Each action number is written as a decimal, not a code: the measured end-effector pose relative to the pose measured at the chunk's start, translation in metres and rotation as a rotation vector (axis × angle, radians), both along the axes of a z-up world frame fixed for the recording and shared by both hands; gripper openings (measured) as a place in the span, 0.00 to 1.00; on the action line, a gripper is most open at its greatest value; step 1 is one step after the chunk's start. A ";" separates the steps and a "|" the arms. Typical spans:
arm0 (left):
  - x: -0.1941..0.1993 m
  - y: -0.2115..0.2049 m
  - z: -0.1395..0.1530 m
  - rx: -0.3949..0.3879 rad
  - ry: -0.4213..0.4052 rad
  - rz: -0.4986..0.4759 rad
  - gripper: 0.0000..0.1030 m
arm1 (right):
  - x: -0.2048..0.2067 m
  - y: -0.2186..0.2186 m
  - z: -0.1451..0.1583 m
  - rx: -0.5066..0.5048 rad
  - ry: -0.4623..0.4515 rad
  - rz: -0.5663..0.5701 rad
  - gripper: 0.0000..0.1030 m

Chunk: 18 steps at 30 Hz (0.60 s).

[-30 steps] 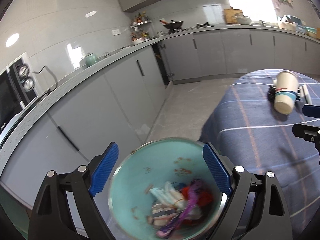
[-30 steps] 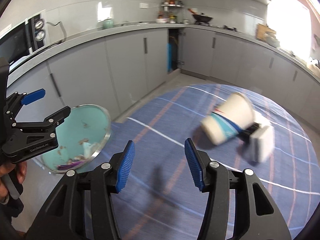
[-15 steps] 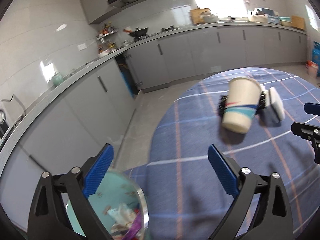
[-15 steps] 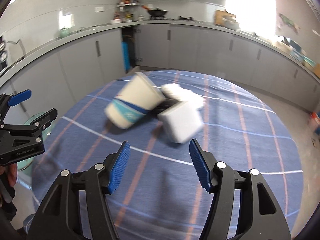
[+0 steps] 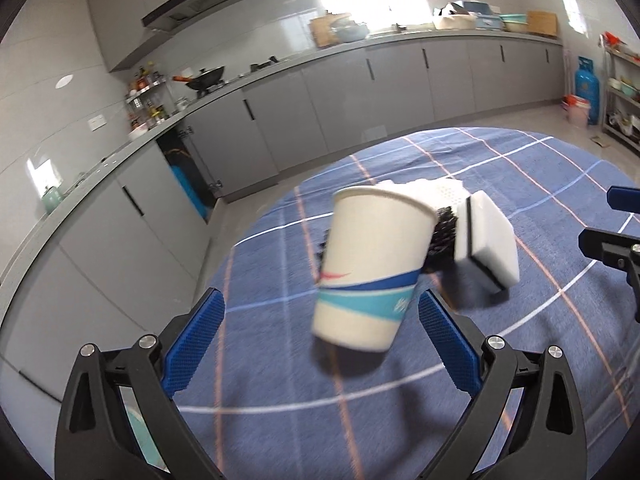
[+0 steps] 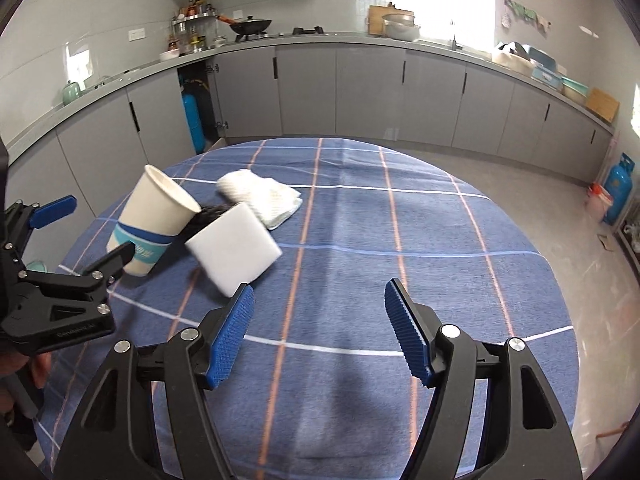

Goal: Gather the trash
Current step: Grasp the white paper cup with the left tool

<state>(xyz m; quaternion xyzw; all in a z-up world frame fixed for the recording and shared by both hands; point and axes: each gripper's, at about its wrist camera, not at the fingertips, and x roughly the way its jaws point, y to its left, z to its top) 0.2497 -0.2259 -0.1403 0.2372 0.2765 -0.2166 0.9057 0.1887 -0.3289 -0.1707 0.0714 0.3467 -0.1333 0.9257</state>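
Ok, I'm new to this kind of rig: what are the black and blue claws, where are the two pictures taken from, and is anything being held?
The claws are hand-held two-finger grippers, one in each of a person's hands, each carrying a fisheye camera that looks along its fingers. One picture comes from the left gripper, the other from the right gripper. Both are open and hold nothing; their jaws have just been opening. On the blue checked tablecloth lie a tipped paper cup, a white sponge block, a folded white cloth and something dark and bristly behind the cup, too blurred to name.
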 end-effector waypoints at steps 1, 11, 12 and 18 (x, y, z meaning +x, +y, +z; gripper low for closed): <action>0.002 -0.004 -0.002 0.002 0.007 -0.010 0.93 | 0.000 -0.002 0.000 0.003 -0.001 -0.002 0.66; 0.010 -0.020 -0.015 -0.010 0.083 -0.081 0.84 | 0.006 -0.010 -0.005 0.028 0.007 -0.002 0.68; 0.011 -0.021 -0.017 -0.007 0.093 -0.087 0.75 | 0.006 -0.011 -0.005 0.029 0.008 -0.002 0.68; 0.011 -0.023 -0.020 -0.013 0.129 -0.118 0.55 | 0.007 -0.011 -0.006 0.035 0.009 -0.001 0.68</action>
